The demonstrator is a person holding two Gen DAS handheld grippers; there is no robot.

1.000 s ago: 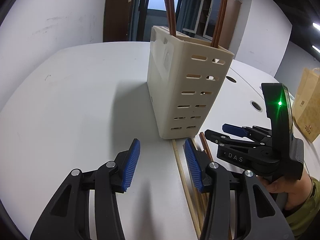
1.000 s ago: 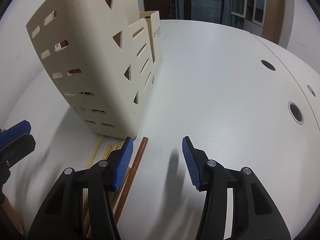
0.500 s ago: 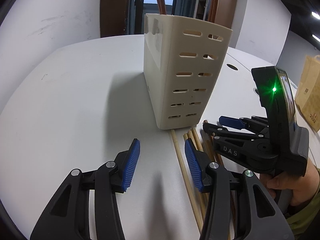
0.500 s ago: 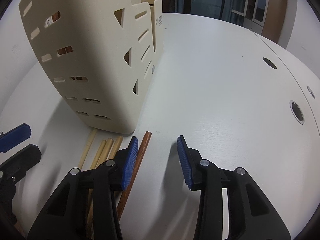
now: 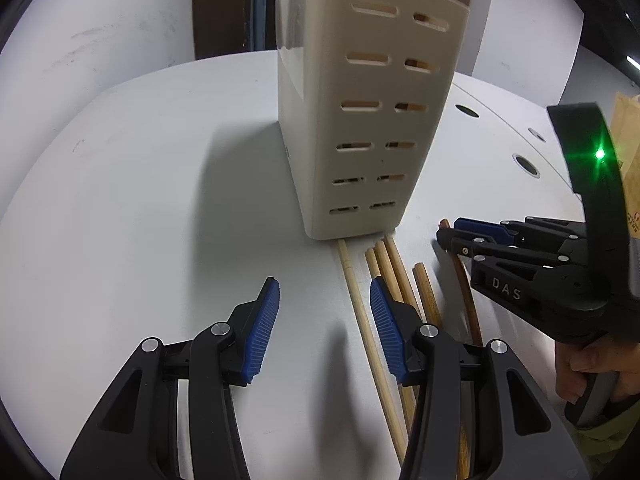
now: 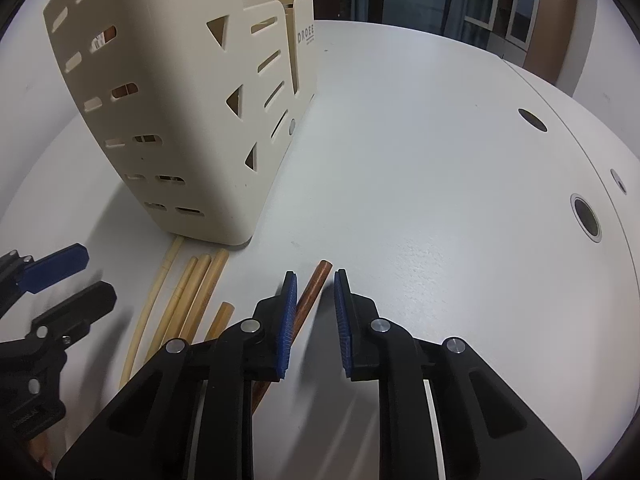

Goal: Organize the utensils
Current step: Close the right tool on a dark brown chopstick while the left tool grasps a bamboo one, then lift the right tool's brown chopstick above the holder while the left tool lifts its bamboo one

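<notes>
The dark brown chopstick point(image 6: 310, 294) lies flat on the white table point(image 6: 440, 168), its tip poking out between the pads of my right gripper point(image 6: 314, 322), whose jaws stand narrow around it; its left pad looks to touch the stick, the right pad stands just clear. Just to its left lie the pale bamboo chopsticks point(image 6: 192, 300), their ends close under the cream utensil holder point(image 6: 172, 112), which stands upright with brown sticks showing through its slots. My left gripper point(image 5: 324, 320) hovers wide apart and holds nothing, its right pad above the bamboo sticks. A brown paper bag point(image 5: 628, 152) sits at the far right edge.
</notes>
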